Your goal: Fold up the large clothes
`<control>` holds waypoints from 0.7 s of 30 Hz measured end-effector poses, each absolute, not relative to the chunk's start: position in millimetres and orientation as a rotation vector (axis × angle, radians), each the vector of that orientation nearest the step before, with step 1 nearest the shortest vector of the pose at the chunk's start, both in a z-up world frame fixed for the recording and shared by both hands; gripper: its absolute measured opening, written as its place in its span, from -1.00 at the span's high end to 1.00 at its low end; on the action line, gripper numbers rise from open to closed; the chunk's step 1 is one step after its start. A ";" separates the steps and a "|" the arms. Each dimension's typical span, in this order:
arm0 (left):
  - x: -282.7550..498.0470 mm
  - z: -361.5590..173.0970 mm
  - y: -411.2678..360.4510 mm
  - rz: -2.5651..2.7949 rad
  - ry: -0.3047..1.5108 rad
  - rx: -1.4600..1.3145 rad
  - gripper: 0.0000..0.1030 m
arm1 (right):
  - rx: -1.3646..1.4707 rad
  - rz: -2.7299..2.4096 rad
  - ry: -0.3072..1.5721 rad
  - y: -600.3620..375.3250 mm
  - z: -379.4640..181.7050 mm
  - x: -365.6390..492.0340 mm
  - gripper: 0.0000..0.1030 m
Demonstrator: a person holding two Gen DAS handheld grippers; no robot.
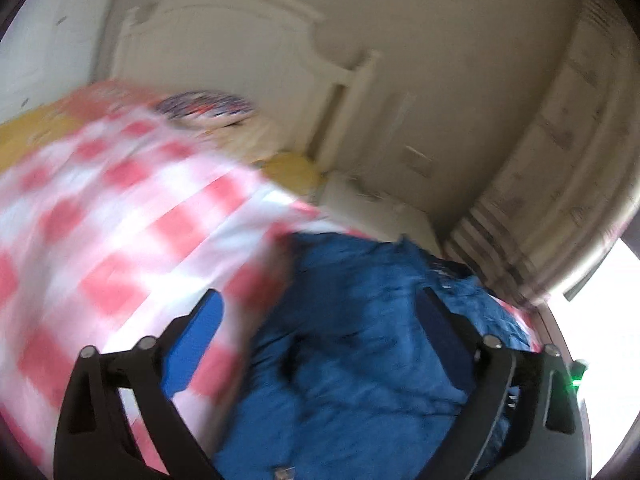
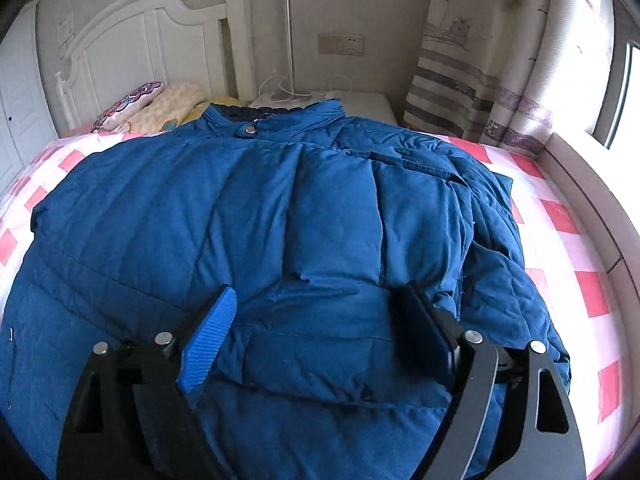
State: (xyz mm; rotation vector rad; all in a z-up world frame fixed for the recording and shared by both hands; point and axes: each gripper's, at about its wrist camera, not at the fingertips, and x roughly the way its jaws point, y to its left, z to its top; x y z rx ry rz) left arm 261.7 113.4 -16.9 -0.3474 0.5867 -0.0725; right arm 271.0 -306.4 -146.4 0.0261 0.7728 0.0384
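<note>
1. Where the right wrist view looks down the bed point(image 2: 560, 216), a blue jacket point(image 2: 280, 208) fills most of the frame, lying on the red-and-white checked sheet point(image 2: 580, 280) with its collar point(image 2: 276, 114) at the upper centre and a metal snap point(image 2: 251, 130) showing there.
2. The right hand-held gripper point(image 2: 320, 332) sits at the bottom centre of that view, jaws spread wide, with a puffy fold of the jacket bulging up between its fingers point(image 2: 208, 344); whether the pads touch the cloth I cannot tell.
3. The jacket's right side is folded over onto the body, leaving a layered edge toward the right of the frame.
4. Behind the collar, at the upper left, lie a patterned pillow point(image 2: 128, 106) and a cream one point(image 2: 168, 108), in front of a white headboard point(image 2: 152, 36).
5. A white nightstand point(image 2: 360, 104) stands at the upper centre, under a wall socket point(image 2: 341, 44), and a striped curtain point(image 2: 472, 60) hangs at the upper right.
6. The left wrist view is heavily blurred.
7. The left hand-held gripper point(image 1: 320, 336) is at the bottom centre there, its jaws likewise wide apart and holding nothing.
8. In that view the jacket point(image 1: 352, 340) takes the lower centre and right, with the checked sheet point(image 1: 120, 220) across the left.
</note>
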 end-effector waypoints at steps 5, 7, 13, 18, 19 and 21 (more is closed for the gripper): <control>309.1 -27.5 63.0 -0.150 0.674 -0.235 -0.95 | 0.045 0.051 0.776 -305.6 -146.8 275.8 -0.61; 325.8 -57.9 47.7 -0.170 0.772 -0.236 -0.95 | 0.047 0.054 0.775 -305.8 -146.1 275.3 -0.62; 331.7 -123.5 13.2 -0.140 0.894 -0.036 -0.95 | 0.048 0.062 0.771 -305.0 -145.6 273.6 -0.67; 332.7 -89.8 30.7 -0.165 0.863 -0.129 -0.95 | 0.048 0.066 0.775 -304.2 -146.0 274.8 -0.70; 335.8 -77.5 30.7 -0.159 0.833 -0.120 -0.95 | 0.048 0.066 0.775 -304.3 -146.3 274.9 -0.70; 347.2 -61.4 25.8 -0.145 0.796 -0.094 -0.95 | 0.046 0.065 0.776 -304.0 -146.0 274.8 -0.70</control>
